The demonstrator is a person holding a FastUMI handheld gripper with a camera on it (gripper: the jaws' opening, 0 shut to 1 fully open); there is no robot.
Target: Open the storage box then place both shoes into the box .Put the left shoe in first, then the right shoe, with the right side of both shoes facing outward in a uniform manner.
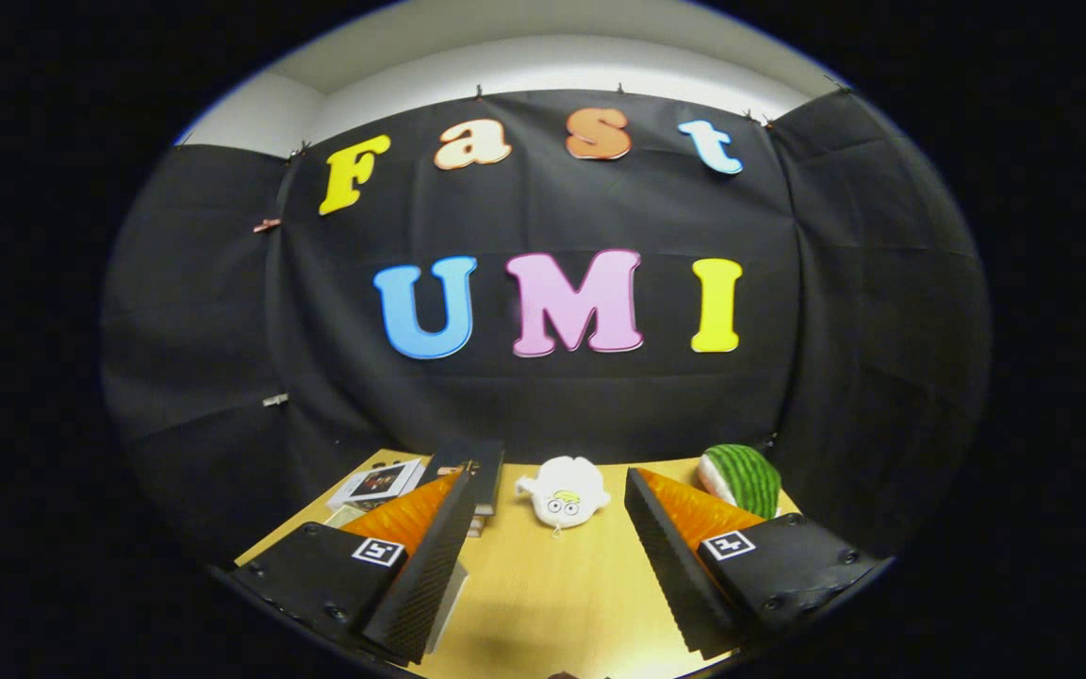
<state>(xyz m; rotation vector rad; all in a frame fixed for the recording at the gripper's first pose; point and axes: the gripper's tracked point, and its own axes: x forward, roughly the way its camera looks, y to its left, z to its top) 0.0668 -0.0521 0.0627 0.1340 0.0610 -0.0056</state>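
Note:
My gripper (548, 473) is open and hangs over a light wooden table (552, 594). The two fingers (430, 556) stand wide apart, and only bare tabletop lies between them. The view looks level toward the far end of the table and the booth's black cloth wall.
A white plush toy (564, 490) with a cartoon face lies beyond the fingertips, in line with the gap. A watermelon-patterned plush (743, 477) sits beyond the right finger. A dark book (479, 464) and a white booklet (379, 483) lie past the left finger, near the wall.

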